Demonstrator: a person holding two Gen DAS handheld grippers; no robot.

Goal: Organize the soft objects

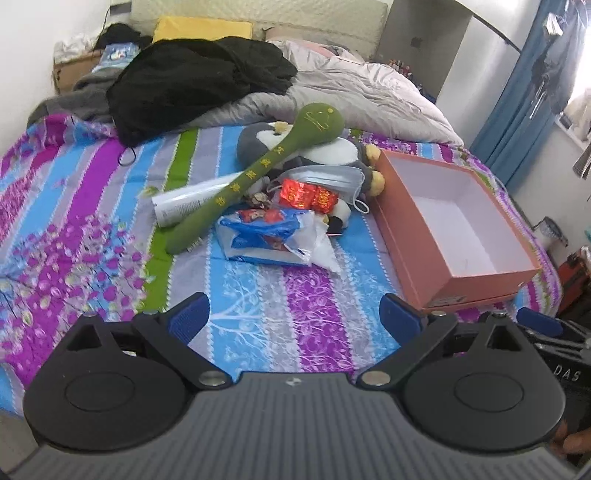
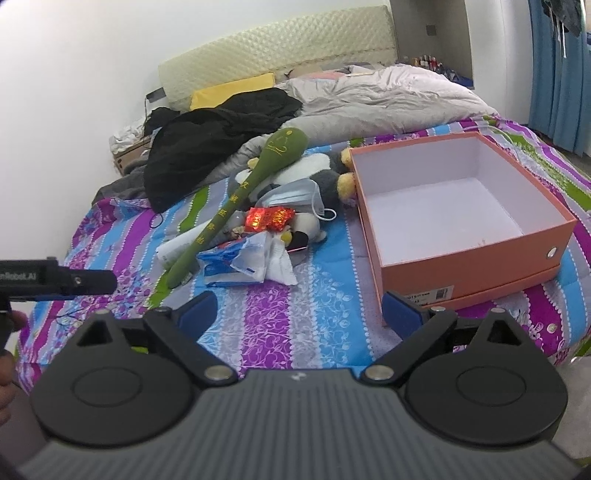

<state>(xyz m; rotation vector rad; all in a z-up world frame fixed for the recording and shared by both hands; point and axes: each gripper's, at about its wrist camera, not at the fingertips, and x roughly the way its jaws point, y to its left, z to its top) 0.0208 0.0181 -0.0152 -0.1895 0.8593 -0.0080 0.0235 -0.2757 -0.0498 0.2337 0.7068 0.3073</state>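
Observation:
A pile lies mid-bed: a long green plush mallet (image 1: 258, 166) (image 2: 240, 199) across a grey-white penguin plush (image 1: 332, 151) (image 2: 317, 166), a pale blue face mask (image 1: 328, 177) (image 2: 295, 195), a red foil packet (image 1: 306, 195) (image 2: 269, 218), a blue-white plastic bag (image 1: 269, 236) (image 2: 240, 262) and a white tube (image 1: 184, 203) (image 2: 175, 247). An empty orange box (image 1: 424, 251) (image 2: 469, 266) stands right of the pile. My left gripper (image 1: 293, 317) is open and empty, short of the pile. My right gripper (image 2: 299, 314) is open and empty, near the box's front corner.
The bed has a striped purple-blue sheet (image 1: 92, 206) (image 2: 325, 258). A black garment (image 1: 192, 81) (image 2: 214, 136), a grey duvet (image 1: 369, 96) (image 2: 388, 99) and a yellow pillow (image 1: 199, 27) (image 2: 232, 90) lie at the back. The left gripper's body (image 2: 55, 282) shows at the right view's left edge.

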